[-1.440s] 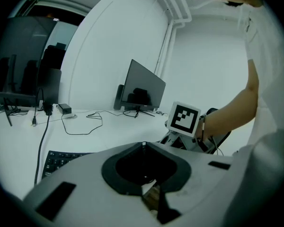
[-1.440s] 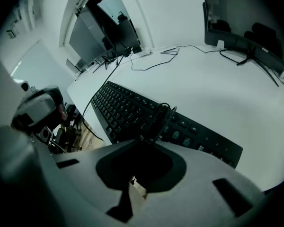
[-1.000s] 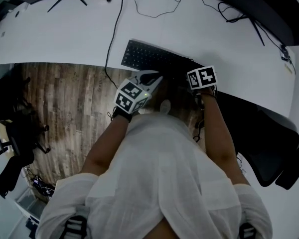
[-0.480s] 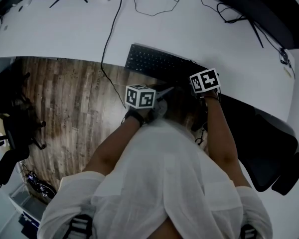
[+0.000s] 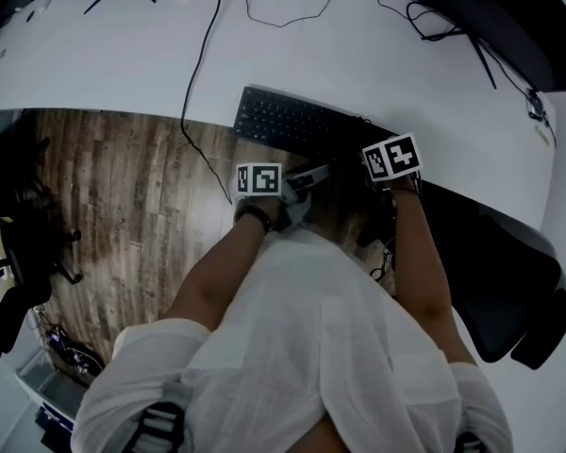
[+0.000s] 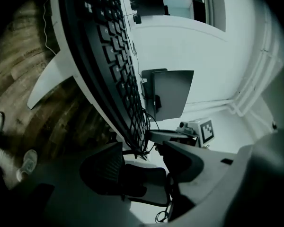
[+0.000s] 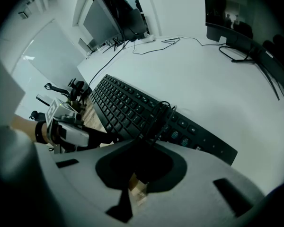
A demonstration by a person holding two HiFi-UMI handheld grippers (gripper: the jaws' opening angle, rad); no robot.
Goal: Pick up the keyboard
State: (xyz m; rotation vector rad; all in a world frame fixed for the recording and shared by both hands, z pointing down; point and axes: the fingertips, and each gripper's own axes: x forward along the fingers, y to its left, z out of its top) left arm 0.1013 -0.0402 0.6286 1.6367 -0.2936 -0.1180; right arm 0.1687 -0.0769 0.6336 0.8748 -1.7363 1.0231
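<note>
My left tongs point(image 6: 144, 157) stand with jaws apart, turned on their side so one dark pad is on the floor side and the other on the key side. The end of the keyboard point(image 6: 114, 74) is just ahead of the gap, not clamped. My right tongs point(image 7: 142, 150) have their jaws drawn together at the keyboard's near edge, by a bundle of cable point(image 7: 160, 115) lying on the keys. I cannot tell whether they pinch it.

Only the left gripper view shows the desk's edge from below, with a monitor point(image 6: 168, 93) beyond. Only the head view shows the keyboard lying at the near edge of the white desk point(image 5: 377, 55), above the wooden floor point(image 5: 123, 187), with a black chair point(image 5: 509, 281) to the right.

The key legends are too small to read, and the cubes carry only square patterns.
</note>
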